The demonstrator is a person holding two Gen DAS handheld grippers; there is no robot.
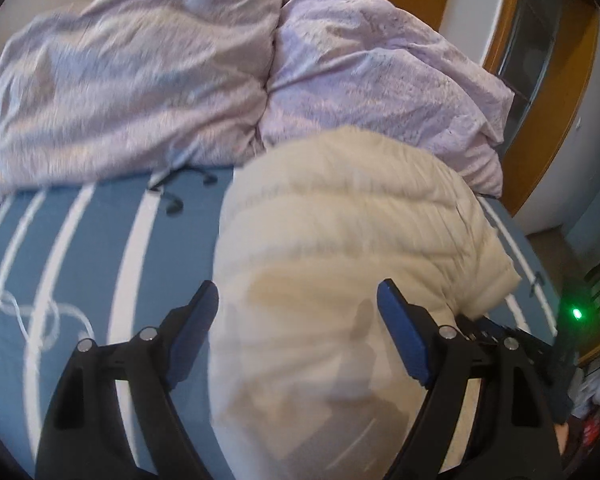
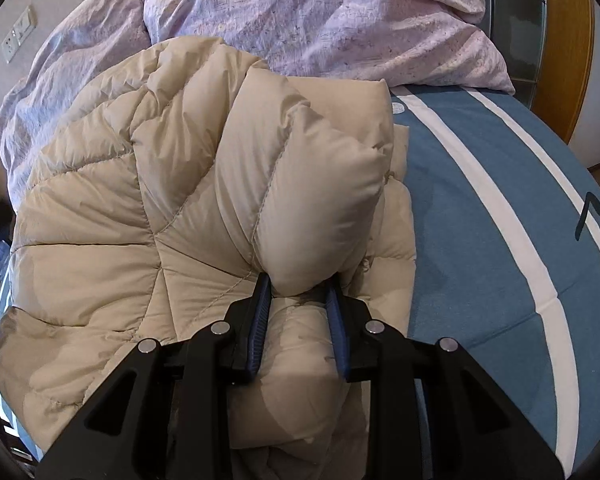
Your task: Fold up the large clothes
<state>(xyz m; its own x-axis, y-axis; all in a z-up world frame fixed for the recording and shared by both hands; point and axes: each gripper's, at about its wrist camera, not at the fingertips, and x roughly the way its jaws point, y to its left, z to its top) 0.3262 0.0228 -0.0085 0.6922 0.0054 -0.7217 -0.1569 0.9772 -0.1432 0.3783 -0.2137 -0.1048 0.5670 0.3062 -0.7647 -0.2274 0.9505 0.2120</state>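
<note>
A cream quilted down jacket [image 2: 160, 200] lies bunched on the blue striped bed. My right gripper [image 2: 298, 284] is shut on a puffy fold of the jacket, pinched between its blue pads, and the fold stands up ahead of the fingers. In the left wrist view the jacket [image 1: 340, 248] is blurred and fills the middle. My left gripper [image 1: 296, 292] is open, its fingers spread wide over the jacket's near part and holding nothing.
The blue bedsheet with white stripes [image 2: 500, 220] [image 1: 92, 248] spreads around the jacket. Lilac crumpled duvets or pillows [image 1: 140, 80] [image 2: 320, 20] pile at the bed's far side. A wooden door frame [image 1: 540, 120] stands at the right. A wall socket [image 2: 18, 38] is at upper left.
</note>
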